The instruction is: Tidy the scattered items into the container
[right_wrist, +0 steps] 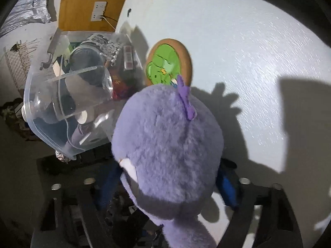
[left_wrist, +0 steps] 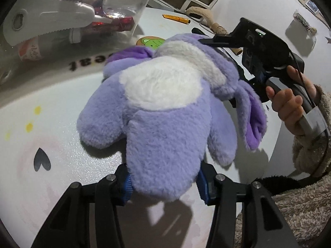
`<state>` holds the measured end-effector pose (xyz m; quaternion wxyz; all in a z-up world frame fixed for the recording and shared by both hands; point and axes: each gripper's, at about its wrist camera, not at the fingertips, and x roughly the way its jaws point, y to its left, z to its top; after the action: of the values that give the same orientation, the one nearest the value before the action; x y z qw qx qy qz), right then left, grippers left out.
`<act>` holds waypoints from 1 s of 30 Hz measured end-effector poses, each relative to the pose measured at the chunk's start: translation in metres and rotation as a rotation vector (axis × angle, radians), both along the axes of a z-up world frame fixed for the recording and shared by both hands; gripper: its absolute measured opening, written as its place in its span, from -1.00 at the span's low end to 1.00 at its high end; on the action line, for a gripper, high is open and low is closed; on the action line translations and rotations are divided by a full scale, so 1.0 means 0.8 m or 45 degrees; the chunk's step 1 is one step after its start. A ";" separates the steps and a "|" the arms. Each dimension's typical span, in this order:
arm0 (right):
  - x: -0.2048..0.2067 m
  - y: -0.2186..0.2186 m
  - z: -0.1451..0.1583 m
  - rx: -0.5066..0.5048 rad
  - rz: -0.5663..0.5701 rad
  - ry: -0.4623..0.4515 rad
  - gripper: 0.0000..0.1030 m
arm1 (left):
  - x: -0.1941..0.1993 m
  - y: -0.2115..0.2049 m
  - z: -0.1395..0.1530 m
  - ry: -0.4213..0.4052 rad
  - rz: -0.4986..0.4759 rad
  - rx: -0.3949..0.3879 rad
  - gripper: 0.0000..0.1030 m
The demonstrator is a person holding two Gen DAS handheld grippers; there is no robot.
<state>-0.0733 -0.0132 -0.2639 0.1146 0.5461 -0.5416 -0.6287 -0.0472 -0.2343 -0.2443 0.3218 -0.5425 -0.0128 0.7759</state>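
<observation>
The left gripper (left_wrist: pixel 164 183) has its blue-padded fingers (left_wrist: pixel 126 188) clenched on one leg of the plush (left_wrist: pixel 165 103), a lilac toy with a white belly patch, pressing in from both sides. The plush lies on the white worktop (left_wrist: pixel 51 124), its long ears trailing toward the right side of the left view.

The right gripper (right_wrist: pixel 171 184) sits over the plush's head, which fills the space between its fingers (right_wrist: pixel 227 188). Whether these pads press on the fur I cannot tell; the near side is in shadow. In the left view a hand (left_wrist: pixel 289 107) in a fluffy sleeve (left_wrist: pixel 310 144) holds that gripper's handle.

The clear container (right_wrist: pixel 68 95) stands just beside the plush at the worktop's edge, already holding a jar and other items. A round coaster (right_wrist: pixel 168 62) with a green figure lies on the worktop just beyond the plush's head, next to the container.
</observation>
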 end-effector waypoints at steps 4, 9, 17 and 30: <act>0.010 -0.008 0.027 0.056 0.025 0.068 0.37 | 0.008 -0.004 0.016 0.032 -0.003 0.005 -0.07; 0.033 -0.006 0.088 0.026 -0.029 0.197 0.36 | 0.020 -0.011 0.071 0.161 -0.010 0.069 -0.08; 0.059 0.008 0.252 0.044 -0.103 0.579 0.36 | 0.029 -0.011 0.216 0.599 -0.099 0.115 -0.08; -0.080 -0.031 0.515 0.474 0.075 1.230 0.36 | -0.120 -0.025 0.382 1.031 0.080 0.174 -0.08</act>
<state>-0.1376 -0.0376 0.1478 0.2701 0.2197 -0.2901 -0.8914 -0.1434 -0.2546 0.0610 0.3122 -0.1701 0.0468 0.9335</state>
